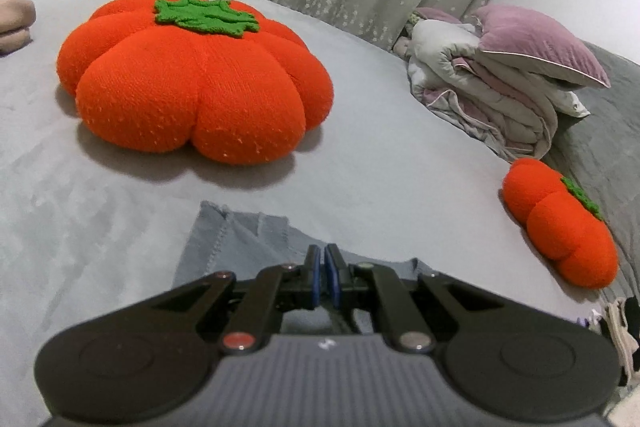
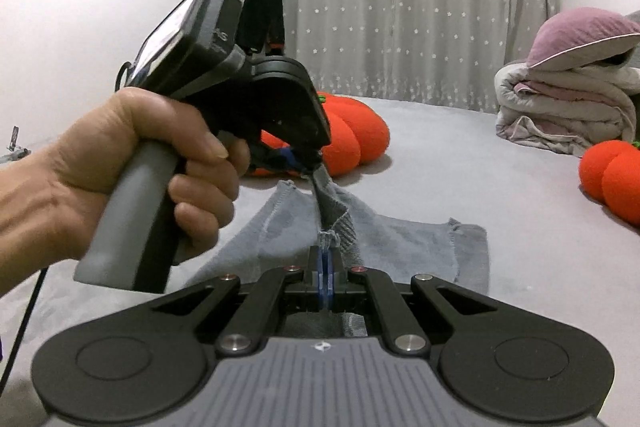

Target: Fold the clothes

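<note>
- Left wrist view: the left gripper has its blue-padded jaws closed together, and the grey-blue garment spreads on the bed just ahead of and under them; the tips hide the spot where cloth meets pad.
- Right wrist view: the same left gripper, held by a hand, has a raised fold of the garment clamped in its tips, the cloth hanging down from it as a taut strip.
- The right gripper is shut on a bunched edge of that same strip, directly below the left gripper's tips; the rest of the garment lies flat on the bed to either side.
- A small pale logo sits on the ribbed grey body of each gripper, and a few raised letters show on the left gripper's housing; neither can be read.
- A large orange pumpkin cushion lies beyond the garment, half hidden by the left gripper in the right wrist view.
- A smaller orange cushion and a pile of folded bedding lie to the right; the small cushion is cut off at the frame edge in the right wrist view.
</note>
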A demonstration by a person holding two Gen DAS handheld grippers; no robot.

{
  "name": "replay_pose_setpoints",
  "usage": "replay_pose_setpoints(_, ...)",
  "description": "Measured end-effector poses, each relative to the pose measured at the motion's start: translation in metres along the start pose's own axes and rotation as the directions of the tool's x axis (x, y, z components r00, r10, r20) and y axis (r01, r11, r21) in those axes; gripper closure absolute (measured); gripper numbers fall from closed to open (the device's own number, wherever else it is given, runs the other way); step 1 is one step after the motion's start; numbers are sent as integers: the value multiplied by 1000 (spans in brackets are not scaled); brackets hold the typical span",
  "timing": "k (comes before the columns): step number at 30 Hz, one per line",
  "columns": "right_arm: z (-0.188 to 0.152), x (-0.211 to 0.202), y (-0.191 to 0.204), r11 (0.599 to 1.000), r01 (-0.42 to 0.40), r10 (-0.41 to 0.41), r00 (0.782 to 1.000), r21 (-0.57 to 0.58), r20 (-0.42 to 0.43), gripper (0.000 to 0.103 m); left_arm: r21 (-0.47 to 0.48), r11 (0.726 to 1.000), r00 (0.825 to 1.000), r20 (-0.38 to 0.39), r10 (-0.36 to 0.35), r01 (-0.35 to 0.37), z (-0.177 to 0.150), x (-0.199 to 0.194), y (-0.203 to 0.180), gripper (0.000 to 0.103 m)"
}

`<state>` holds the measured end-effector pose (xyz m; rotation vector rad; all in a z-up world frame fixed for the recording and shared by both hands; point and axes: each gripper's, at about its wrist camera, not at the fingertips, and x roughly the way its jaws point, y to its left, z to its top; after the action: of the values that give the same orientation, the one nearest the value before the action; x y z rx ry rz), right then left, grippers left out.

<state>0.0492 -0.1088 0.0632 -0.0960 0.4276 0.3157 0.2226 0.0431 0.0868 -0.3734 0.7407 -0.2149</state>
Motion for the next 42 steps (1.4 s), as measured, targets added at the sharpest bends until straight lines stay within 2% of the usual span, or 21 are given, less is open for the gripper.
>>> replay_pose_setpoints(13, 3, 32, 18, 996, 1, -3, 1000, 85, 17, 100, 34, 998, 997, 57, 54, -56, 22, 13, 32, 100)
replay_pose_setpoints(16, 4, 38, 18, 994, 11, -12, 1000, 106, 9, 100, 49, 998, 999, 23, 39, -40, 19, 13, 36, 100)
replay_pose_setpoints(19, 0, 45, 20, 998, -17, 21, 998, 60, -66, 99, 65, 998, 1000, -23, 18, -16, 12, 13, 38, 99)
replay_pose_setpoints(20, -3, 43, 19, 997, -54, 59, 994, 58, -88, 98, 78, 997, 999, -38, 15, -12, 9, 14, 38, 99)
replay_pose_setpoints(23, -7, 37, 24, 995, -95, 97, 989, 30, -107, 97, 80, 997, 997, -73, 2, 3, 2, 15, 39, 98)
replay_pose_setpoints(28, -13, 27, 43, 982, -157, 134, 970, -107, -201, 90, 124, 992, 998, -56, 32, -25, -3, 11, 38, 83)
replay_pose_setpoints(32, -21, 9, 54, 959, -120, 76, 982, -257, -173, 80, 175, 985, 998, -68, 19, -7, -10, 15, 37, 71)
replay_pose_setpoints(37, -19, 10, 40, 953, -84, 46, 990, -292, -135, 78, 245, 969, 997, -76, -28, 45, -20, 16, 38, 72)
replay_pose_setpoints(39, -18, 13, 39, 941, -72, 32, 992, -332, -126, 78, 270, 961, 997, -68, -43, 60, -22, 16, 37, 73)
replay_pose_setpoints(42, -19, 22, 42, 911, -104, 57, 990, -400, -127, 78, 314, 947, 997, -60, -54, 70, -26, 17, 34, 73)
